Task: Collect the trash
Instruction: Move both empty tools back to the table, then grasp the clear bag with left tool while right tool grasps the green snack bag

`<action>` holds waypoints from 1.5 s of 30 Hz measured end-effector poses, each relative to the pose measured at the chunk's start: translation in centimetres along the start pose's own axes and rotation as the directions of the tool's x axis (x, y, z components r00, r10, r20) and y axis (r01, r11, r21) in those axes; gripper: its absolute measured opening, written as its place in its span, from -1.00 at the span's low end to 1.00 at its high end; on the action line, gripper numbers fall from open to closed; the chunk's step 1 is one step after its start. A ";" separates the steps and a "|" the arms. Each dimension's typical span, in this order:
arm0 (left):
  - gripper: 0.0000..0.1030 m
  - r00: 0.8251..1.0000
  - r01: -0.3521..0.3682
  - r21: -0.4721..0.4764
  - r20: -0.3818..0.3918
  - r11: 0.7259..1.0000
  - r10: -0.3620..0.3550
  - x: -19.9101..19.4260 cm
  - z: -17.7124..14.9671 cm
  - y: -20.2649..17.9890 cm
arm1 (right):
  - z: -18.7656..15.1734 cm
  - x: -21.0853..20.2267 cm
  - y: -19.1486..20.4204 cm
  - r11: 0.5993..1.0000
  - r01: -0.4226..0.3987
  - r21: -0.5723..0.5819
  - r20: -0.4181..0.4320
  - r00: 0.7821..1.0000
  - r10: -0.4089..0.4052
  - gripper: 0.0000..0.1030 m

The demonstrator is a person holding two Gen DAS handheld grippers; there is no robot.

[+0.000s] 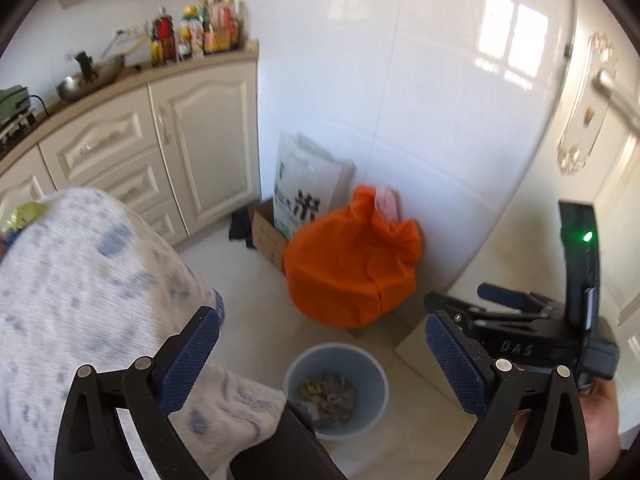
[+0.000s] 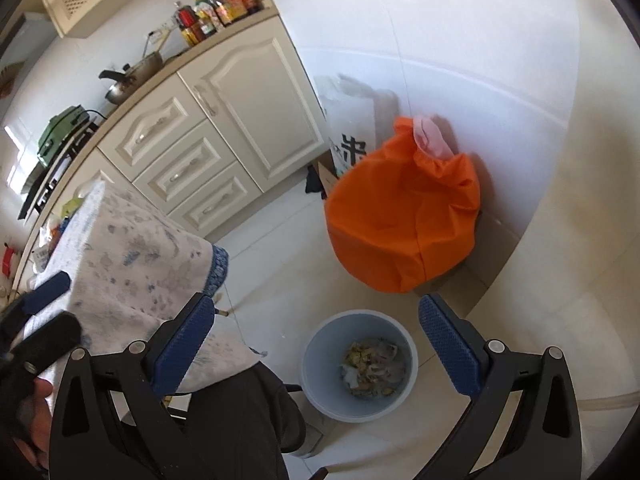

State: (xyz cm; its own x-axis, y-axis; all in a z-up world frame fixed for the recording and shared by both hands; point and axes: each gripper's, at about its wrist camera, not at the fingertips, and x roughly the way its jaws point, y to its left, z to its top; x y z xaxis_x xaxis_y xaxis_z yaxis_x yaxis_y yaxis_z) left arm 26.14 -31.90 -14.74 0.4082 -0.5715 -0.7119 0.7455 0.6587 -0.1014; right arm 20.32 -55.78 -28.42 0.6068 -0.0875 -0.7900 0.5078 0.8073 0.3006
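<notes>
Two grippers stood spread and empty above the bin (image 2: 360, 364).

The left gripper (image 1: 324, 356) and right gripper (image 2: 316, 344) held nothing between their pads; the trash (image 2: 372, 368), apparently crumpled paper and scraps, though blurred, lay at the bottom of the bin on the floor, just in front of the orange bag (image 2: 404, 208). Releasing well meant keeping both jaws over the bin's mouth, clear of the draped cloth (image 2: 132, 256) at left, so that nothing fell outside the rim.

Blue bin (image 2: 320, 364) upright on floor, trash (image 2: 370, 368) inside.
</notes>
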 end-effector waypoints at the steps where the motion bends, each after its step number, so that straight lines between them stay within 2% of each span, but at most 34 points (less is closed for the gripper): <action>1: 0.97 1.000 0.001 -0.006 0.018 1.000 0.000 -0.8 0.0 0.3 | 0.2 -0.3 0.4 1.000 -0.002 -0.007 0.005 1.000 0.002 1.00; 8: 0.97 0.988 -0.029 -0.058 0.151 0.998 0.038 -8.6 -1.4 4.3 | 2.2 -2.9 5.5 0.996 -0.027 -0.091 0.059 0.998 0.032 1.00; 15: 0.98 0.960 -0.094 -0.145 0.250 0.985 0.128 -15.1 -4.0 9.3 | 4.3 -5.3 13.5 0.971 -0.084 -0.223 0.120 0.986 0.113 1.00; 20: 0.98 0.932 -0.155 -0.211 0.293 0.965 0.214 -19.2 -5.4 12.6 | 5.3 -6.3 19.7 0.938 -0.128 -0.324 0.143 0.973 0.182 1.00; 25: 0.99 0.887 -0.237 -0.275 0.329 0.932 0.323 -23.4 -7.6 16.4 | 5.5 -7.0 25.7 0.897 -0.170 -0.408 0.143 0.958 0.247 1.00; 31: 0.99 0.842 -0.319 -0.349 0.322 0.881 0.433 -26.8 -9.6 19.8 | 5.7 -7.3 32.0 0.848 -0.215 -0.484 0.128 0.941 0.312 1.00; 35: 0.99 0.820 -0.366 -0.391 0.294 0.845 0.491 -28.3 -10.9 22.4 | 5.9 -6.6 35.9 0.814 -0.236 -0.531 0.101 0.936 0.338 1.00; 42: 0.99 0.801 -0.425 -0.435 0.227 0.794 0.553 -28.0 -8.4 26.7 | 6.4 -3.2 42.5 0.755 -0.263 -0.600 0.024 0.938 0.346 1.00; 45: 0.99 0.809 -0.439 -0.436 0.188 0.786 0.556 -26.6 -7.0 29.7 | 6.8 -0.4 45.0 0.735 -0.275 -0.620 -0.025 0.943 0.331 1.00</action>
State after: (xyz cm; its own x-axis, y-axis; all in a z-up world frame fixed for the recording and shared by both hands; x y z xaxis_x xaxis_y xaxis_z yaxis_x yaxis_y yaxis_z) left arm 33.75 6.31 -3.71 0.8441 -0.1879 -0.5023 0.1768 0.9817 -0.0701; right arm 47.12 -23.37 -10.96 0.7251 0.1998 -0.6590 -0.1730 0.9792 0.1064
